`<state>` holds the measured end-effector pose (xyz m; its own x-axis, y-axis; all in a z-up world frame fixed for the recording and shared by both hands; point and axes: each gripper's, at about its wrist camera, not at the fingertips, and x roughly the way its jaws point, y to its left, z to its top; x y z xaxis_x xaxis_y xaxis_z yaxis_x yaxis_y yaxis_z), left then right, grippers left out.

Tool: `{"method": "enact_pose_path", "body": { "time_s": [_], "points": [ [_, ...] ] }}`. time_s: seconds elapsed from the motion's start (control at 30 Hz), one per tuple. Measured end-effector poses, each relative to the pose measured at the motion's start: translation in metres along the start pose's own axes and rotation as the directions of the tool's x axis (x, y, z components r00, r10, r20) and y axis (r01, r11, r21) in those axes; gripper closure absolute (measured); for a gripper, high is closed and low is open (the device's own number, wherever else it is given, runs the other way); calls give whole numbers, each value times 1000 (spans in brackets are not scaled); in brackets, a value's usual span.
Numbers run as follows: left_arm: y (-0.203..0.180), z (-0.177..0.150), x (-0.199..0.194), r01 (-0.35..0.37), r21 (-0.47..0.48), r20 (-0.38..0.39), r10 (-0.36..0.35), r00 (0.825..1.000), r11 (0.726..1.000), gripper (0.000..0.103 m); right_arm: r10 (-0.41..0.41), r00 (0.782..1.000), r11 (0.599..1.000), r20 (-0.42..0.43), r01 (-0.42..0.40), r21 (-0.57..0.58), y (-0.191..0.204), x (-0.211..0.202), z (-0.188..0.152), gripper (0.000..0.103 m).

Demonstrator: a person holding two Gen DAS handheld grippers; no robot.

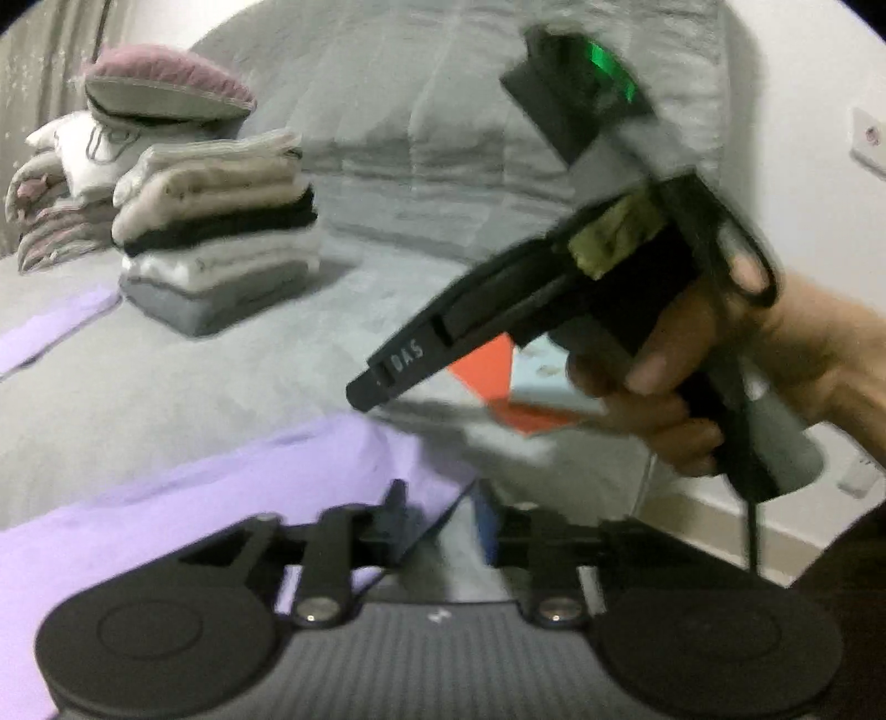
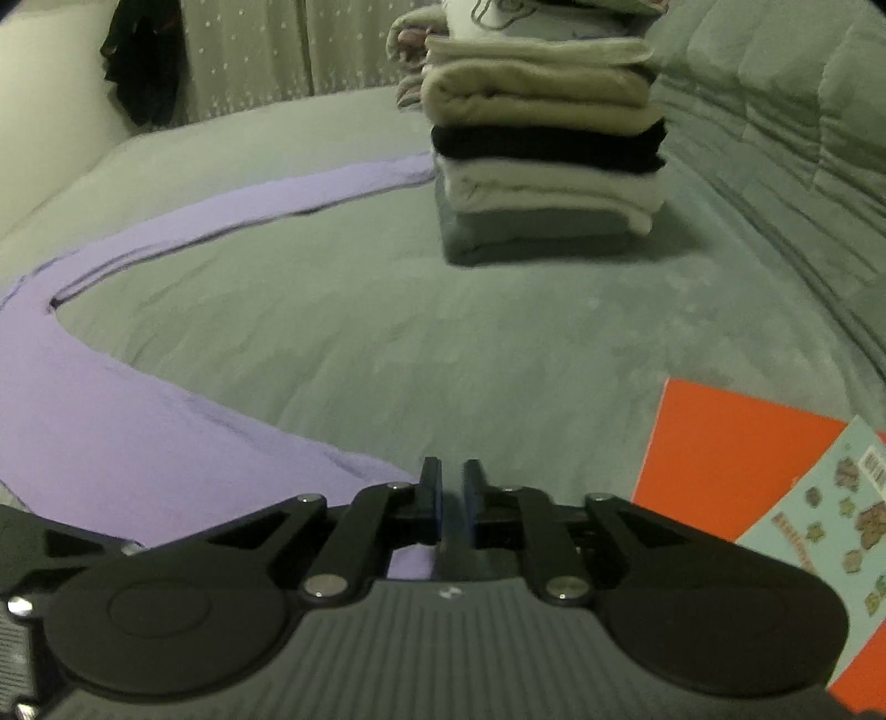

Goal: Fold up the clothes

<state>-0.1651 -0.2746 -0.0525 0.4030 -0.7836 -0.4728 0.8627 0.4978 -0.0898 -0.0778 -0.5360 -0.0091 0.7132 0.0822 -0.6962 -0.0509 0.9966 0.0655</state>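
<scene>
A lilac garment [image 2: 111, 421] lies spread on the grey bed, one long part running back toward the stack of folded clothes [image 2: 545, 138]. It also shows in the left wrist view [image 1: 183, 515]. My left gripper [image 1: 440, 515] is open just above the garment's edge, nothing between its fingers. My right gripper [image 2: 453, 498] is open with a narrow gap, low over the bed beside the garment's near end. The right gripper's body [image 1: 554, 288] shows in the left wrist view, held in a hand.
The folded stack [image 1: 216, 232] stands mid-bed, with a second pile [image 1: 72, 183] behind it. An orange and light-blue paper item [image 2: 775, 487] lies at the bed's right edge. A quilted headboard [image 1: 443, 111] and a curtain [image 2: 249, 50] are behind.
</scene>
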Motion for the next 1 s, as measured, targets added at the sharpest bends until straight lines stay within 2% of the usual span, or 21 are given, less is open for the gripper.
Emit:
{"method": "enact_pose_path", "body": {
  "time_s": [0.13, 0.23, 0.37, 0.47, 0.57, 0.73, 0.83, 0.93, 0.97, 1.0],
  "points": [
    [17, 0, -15, -71, -20, 14, 71, 997, 997, 68, 59, 998, 998, 20, -60, 30, 0, -7, 1, 88],
    [37, -6, -17, -116, -81, -18, 115, 993, 990, 68, 114, 993, 993, 8, -114, 11, 13, -5, 2, 88],
    [46, -19, -7, -115, -126, -92, 104, 990, 985, 68, 135, 991, 989, -25, -137, -64, 33, 1, 0, 88],
    [42, -20, -10, -103, -100, -105, 92, 990, 990, 67, 105, 992, 989, -70, -112, -93, 33, 6, -4, 90],
    [44, -18, -24, -100, -77, -109, 91, 990, 992, 64, 59, 995, 995, -80, -65, -73, 20, 4, -9, 90],
    [74, -18, -54, -168, -106, -112, 156, 981, 980, 58, 1, 997, 1000, -75, -2, -10, 3, -4, -11, 89],
    [99, -18, -72, -236, -128, -113, 222, 969, 963, 54, -23, 997, 1000, -69, 23, -4, 4, -3, -9, 89],
    [122, -21, -89, -311, -140, -119, 296, 948, 940, 51, -41, 997, 999, -68, 40, -18, 13, 0, -6, 88],
    [130, -22, -95, -333, -146, -122, 317, 941, 932, 49, -42, 997, 999, -69, 40, -23, 15, 1, -4, 85],
    [138, -23, -100, -353, -155, -123, 337, 933, 923, 47, -42, 997, 999, -67, 40, -28, 16, 4, -1, 76]
  ]
}}
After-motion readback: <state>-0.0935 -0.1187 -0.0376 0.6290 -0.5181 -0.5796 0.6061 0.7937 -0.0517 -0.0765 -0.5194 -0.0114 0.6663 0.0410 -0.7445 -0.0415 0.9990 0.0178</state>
